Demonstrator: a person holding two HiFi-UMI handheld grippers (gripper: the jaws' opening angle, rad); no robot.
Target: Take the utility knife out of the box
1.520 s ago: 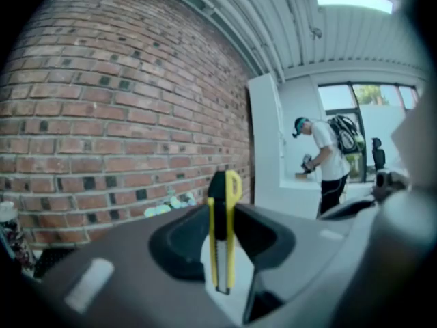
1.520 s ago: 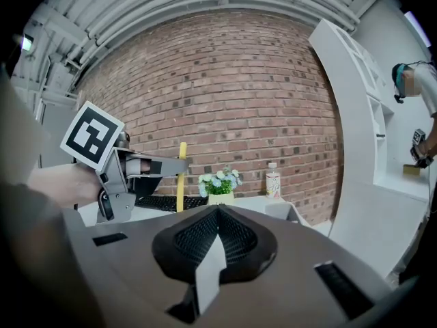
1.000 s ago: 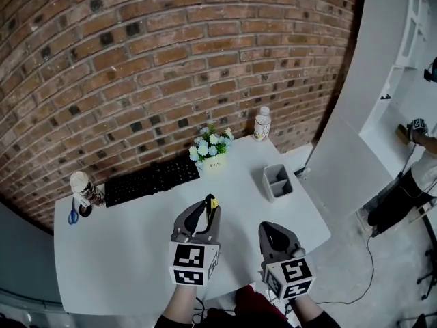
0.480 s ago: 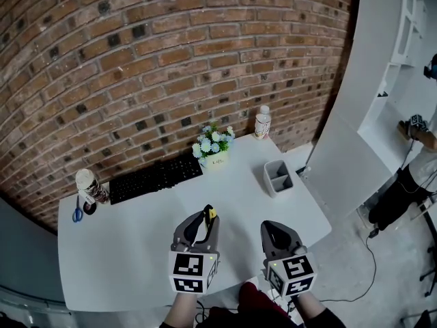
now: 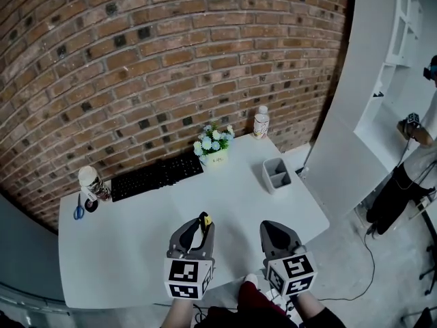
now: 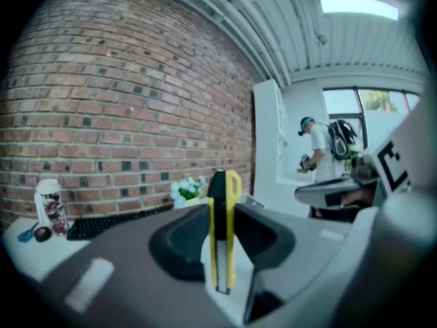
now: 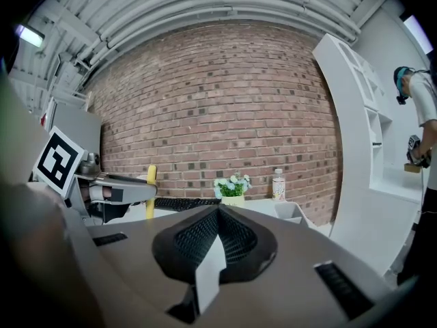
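The keyboard (image 5: 157, 176) lies left of the flowers (image 5: 214, 142), box (image 5: 277, 174) right, seemingly scissors (image 5: 78, 212) far left.

From the head we look steeply down on the white table (image 5: 116, 258), with the brick wall (image 5: 136, 60) filling 9 to 1 o'clock and the left gripper (image 5: 198, 225) and right gripper (image 5: 273, 229) close under us at 6. Riding the left gripper, we look almost level along its jaws, very near them, toward that wall. The right gripper gives us the same low outlook. All three views share the flowers (image 5: 214, 141) and keyboard (image 5: 157, 176). The left gripper view catches the right gripper at 3 o'clock, and the right gripper view catches the left at 9.
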